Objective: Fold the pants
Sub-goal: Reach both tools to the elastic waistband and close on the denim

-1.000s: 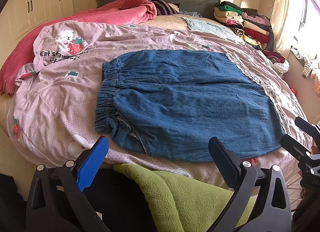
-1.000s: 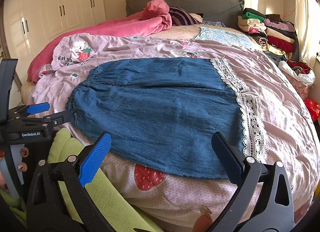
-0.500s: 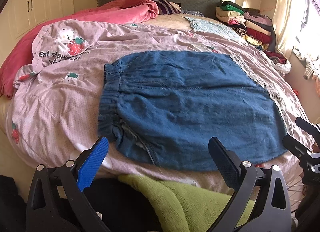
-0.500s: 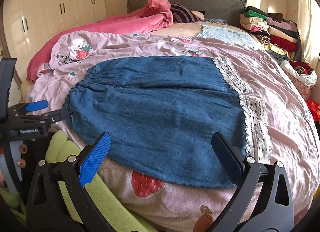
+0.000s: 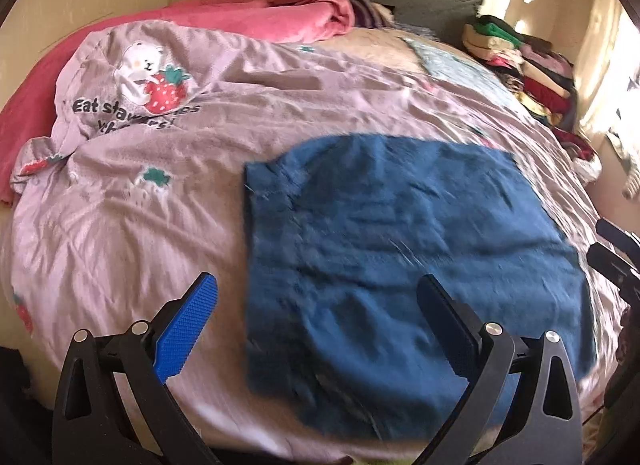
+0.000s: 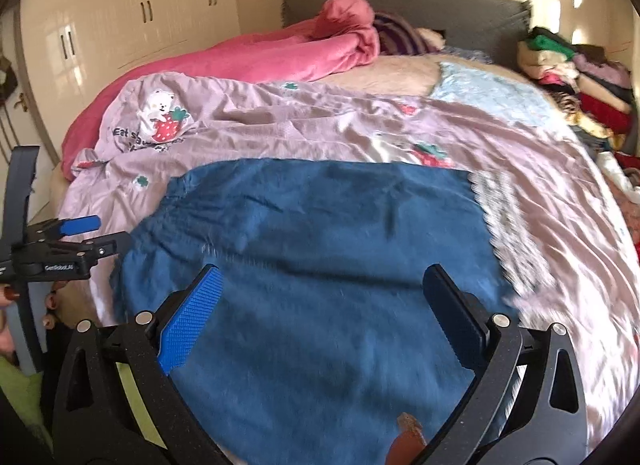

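Blue denim pants (image 5: 400,249) lie flat on the pink strawberry-print cover (image 5: 120,201), waistband to the left. They also show in the right wrist view (image 6: 320,265). My left gripper (image 5: 320,297) is open and empty, above the pants' near left part. My right gripper (image 6: 324,285) is open and empty, above the pants' near middle. The left gripper shows at the left edge of the right wrist view (image 6: 80,241). Both views are motion-blurred.
A pink blanket (image 6: 260,57) lies at the back left. A stack of folded clothes (image 6: 576,73) sits at the back right by the grey headboard (image 6: 440,5). A lace strip (image 6: 504,233) runs right of the pants. White wardrobes (image 6: 120,17) stand on the left.
Both grippers have moved forward over the bed toward the pants. The green fleece at the near edge has almost left view. The pants lie as before.
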The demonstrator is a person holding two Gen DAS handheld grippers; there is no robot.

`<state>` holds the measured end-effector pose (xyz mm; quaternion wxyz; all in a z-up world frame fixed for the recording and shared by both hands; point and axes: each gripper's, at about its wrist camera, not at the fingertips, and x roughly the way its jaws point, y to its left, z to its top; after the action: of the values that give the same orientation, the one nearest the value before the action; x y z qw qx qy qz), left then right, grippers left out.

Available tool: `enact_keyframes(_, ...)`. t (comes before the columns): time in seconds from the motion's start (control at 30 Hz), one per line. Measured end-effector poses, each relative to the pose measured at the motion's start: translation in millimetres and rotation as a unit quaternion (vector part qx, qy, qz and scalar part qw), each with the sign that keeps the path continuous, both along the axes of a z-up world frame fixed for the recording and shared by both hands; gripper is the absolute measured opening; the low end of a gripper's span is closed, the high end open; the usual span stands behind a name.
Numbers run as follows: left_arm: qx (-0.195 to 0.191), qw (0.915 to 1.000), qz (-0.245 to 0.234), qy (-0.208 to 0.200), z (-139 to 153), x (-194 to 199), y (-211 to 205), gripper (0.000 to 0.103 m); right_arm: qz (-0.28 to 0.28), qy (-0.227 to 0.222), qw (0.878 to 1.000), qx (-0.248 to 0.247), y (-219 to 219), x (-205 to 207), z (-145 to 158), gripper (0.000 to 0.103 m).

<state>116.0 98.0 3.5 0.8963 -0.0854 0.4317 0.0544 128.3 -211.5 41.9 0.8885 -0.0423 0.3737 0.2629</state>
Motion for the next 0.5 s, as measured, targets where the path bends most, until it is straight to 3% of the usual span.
enact_keyframes(0.2, -0.006, 0.9996, 0.025, 0.013, -6.5, 50.8, 36.5, 0.099, 0.037, 0.003, 0.999, -0.035, 35.9, 57.7, -12.6, 0.095)
enact_keyframes(0.5, 0.013, 0.9993, 0.015, 0.033, -34.0, 111.0, 63.2, 0.099, 0.099, 0.015, 0.991, -0.085, 87.3, 126.6, -39.0, 0.095)
